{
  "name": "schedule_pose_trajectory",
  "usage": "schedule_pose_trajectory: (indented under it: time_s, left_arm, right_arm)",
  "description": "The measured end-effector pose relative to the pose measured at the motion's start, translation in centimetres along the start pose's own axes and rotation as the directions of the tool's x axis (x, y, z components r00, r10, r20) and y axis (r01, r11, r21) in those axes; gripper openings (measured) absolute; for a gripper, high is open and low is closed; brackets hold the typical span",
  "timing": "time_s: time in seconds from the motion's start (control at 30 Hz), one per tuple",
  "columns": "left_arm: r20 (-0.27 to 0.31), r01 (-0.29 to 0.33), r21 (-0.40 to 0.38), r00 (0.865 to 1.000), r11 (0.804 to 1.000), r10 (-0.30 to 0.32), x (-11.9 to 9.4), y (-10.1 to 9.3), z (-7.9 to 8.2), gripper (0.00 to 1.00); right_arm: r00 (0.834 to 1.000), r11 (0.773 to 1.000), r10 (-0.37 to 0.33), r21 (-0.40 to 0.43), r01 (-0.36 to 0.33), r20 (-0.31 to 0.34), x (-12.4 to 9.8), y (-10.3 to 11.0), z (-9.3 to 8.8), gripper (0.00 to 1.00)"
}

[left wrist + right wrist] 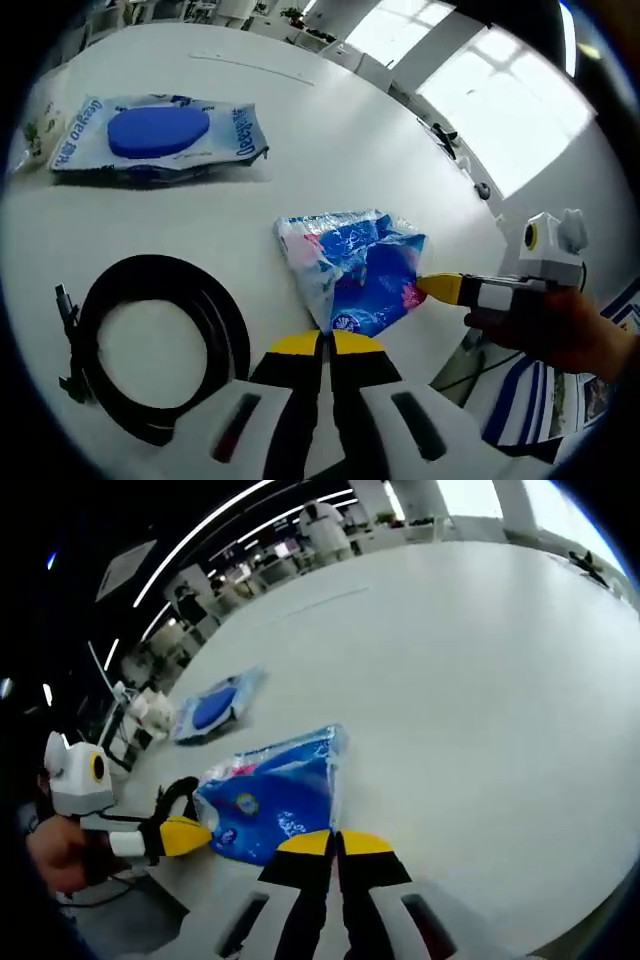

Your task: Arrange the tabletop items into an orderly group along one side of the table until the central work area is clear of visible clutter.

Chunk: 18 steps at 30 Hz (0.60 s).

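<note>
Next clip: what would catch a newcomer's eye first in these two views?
The crumpled blue tissue pack lies mid-table, with both tongs closed on it: the left tongs pinch its near edge, the right tongs its far side. Beside it sits a coiled black cable, and further back on the white table a flat blue packet lies apart.

Both views face, close, the shared blue packet (352, 270) (275, 795).
</note>
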<state>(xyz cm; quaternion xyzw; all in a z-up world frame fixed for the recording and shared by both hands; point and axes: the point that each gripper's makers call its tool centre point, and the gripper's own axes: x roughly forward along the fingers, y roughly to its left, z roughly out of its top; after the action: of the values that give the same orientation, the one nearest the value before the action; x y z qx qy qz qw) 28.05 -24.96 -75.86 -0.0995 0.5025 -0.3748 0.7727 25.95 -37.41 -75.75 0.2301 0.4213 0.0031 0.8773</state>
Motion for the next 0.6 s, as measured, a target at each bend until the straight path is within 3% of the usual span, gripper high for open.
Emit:
schedule_pose_trajectory:
  time_s: [0.07,0.17,0.6]
  left_arm:
    - [0.004,0.003,-0.001,1.0,1.0,-0.003,-0.1,0.0,0.1,0.0]
    - [0.01,0.041,-0.007,0.999,0.999,-0.041,-0.2,-0.4,0.2,0.05]
    - [0.012,0.037,0.009,0.999,0.999,-0.037,-1.5,0.4,-0.5,0.06]
  right_arm:
    - [1.0,0.999,-0.005,0.043,0.004,0.013,0.1,-0.1,-0.1,0.0]
    - [1.0,0.999,-0.026,0.042,0.025,0.013,0.1,-0.4,-0.1,0.0]
    - [0.997,0.994,-0.054,0.101,0.049,0.047,0.2,-1.7,2.0,0.0]
